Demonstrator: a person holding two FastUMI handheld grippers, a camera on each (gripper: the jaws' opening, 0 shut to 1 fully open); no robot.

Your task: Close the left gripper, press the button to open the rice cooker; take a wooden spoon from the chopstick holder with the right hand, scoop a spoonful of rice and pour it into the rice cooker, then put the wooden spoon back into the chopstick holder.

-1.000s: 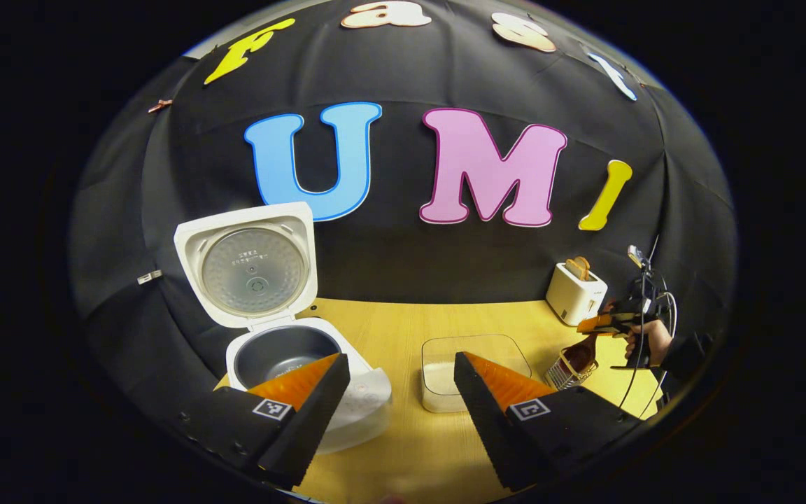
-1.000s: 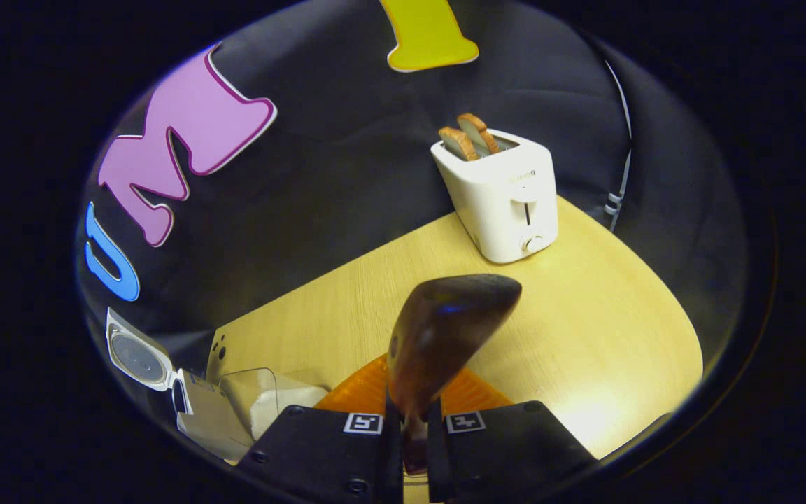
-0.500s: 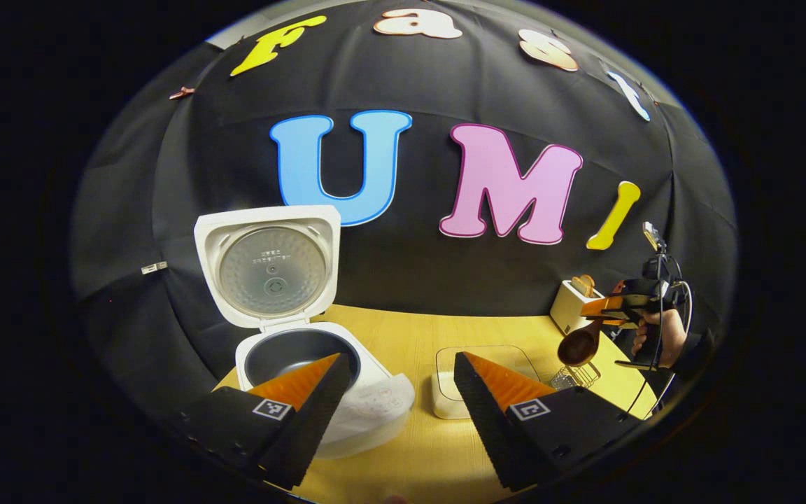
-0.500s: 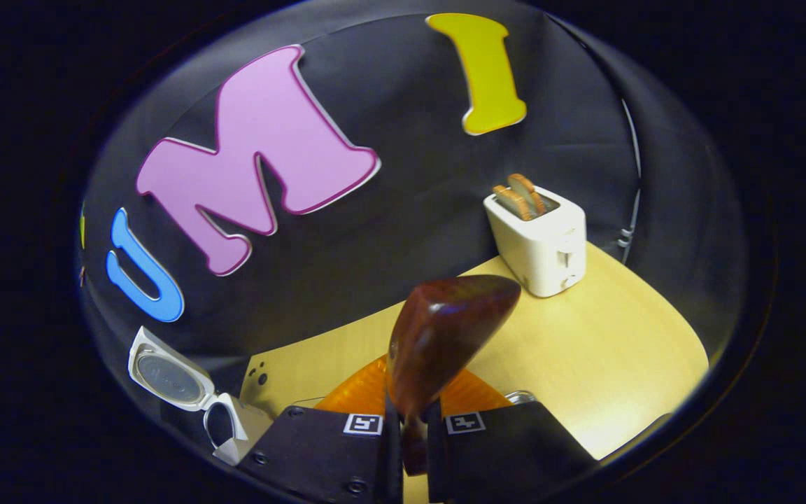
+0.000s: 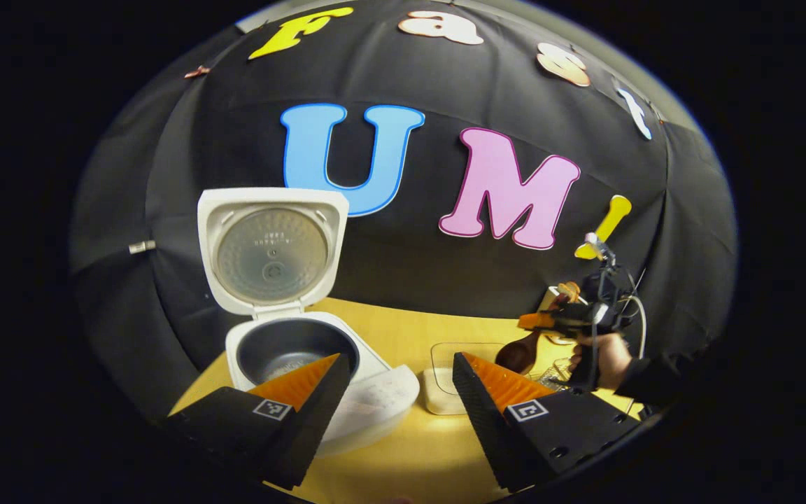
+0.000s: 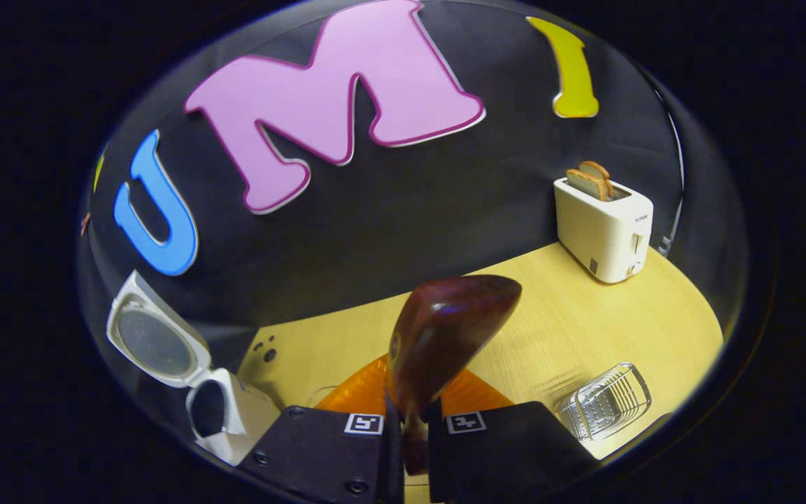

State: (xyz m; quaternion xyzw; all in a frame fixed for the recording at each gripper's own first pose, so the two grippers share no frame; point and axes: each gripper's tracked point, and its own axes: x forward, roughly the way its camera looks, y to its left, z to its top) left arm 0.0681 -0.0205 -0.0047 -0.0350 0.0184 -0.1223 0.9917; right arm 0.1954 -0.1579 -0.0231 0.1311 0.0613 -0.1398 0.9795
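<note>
Glossy dark wooden spoon (image 6: pixel 445 329); pale, matt wood-grain desk (image 6: pixel 585 315); smooth white plastic rice cooker (image 5: pixel 347 392) with a dull metal inner lid; shiny wire chopstick holder (image 6: pixel 606 402); smooth white toaster (image 6: pixel 602 224).

White rice cooker (image 5: pixel 375 399), dark grey pot; dark brown wooden spoon (image 6: pixel 438 336); white toaster (image 6: pixel 606 227).
</note>
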